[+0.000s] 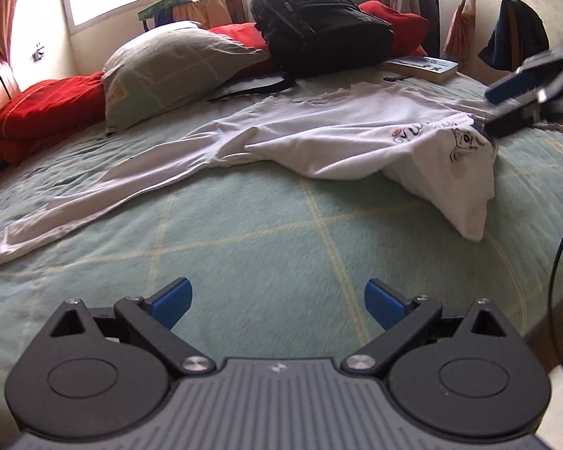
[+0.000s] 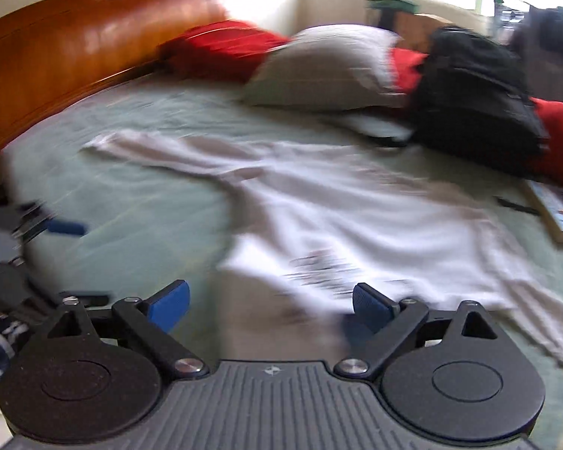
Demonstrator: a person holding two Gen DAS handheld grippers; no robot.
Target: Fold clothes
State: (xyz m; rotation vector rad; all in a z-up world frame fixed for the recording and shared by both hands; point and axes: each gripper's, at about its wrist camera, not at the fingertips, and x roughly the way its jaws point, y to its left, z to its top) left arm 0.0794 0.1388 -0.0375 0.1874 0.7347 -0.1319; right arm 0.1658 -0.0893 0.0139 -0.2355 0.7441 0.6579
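The white shirt (image 1: 319,127) is laid across the bed (image 1: 262,232), with its long axis from the left sleeve to a raised right fold. The left hand-held gripper (image 1: 279,287) is held wide open and empty, short of the shirt. The right hand-held gripper (image 2: 271,292), also open, is nearer, at the fold.

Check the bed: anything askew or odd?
The white long-sleeve shirt is bunched and half-folded, its printed side flopped over and one sleeve trailing left across the green bedspread. A black backpack and a book crowd the far edge. No damage or spill shows.
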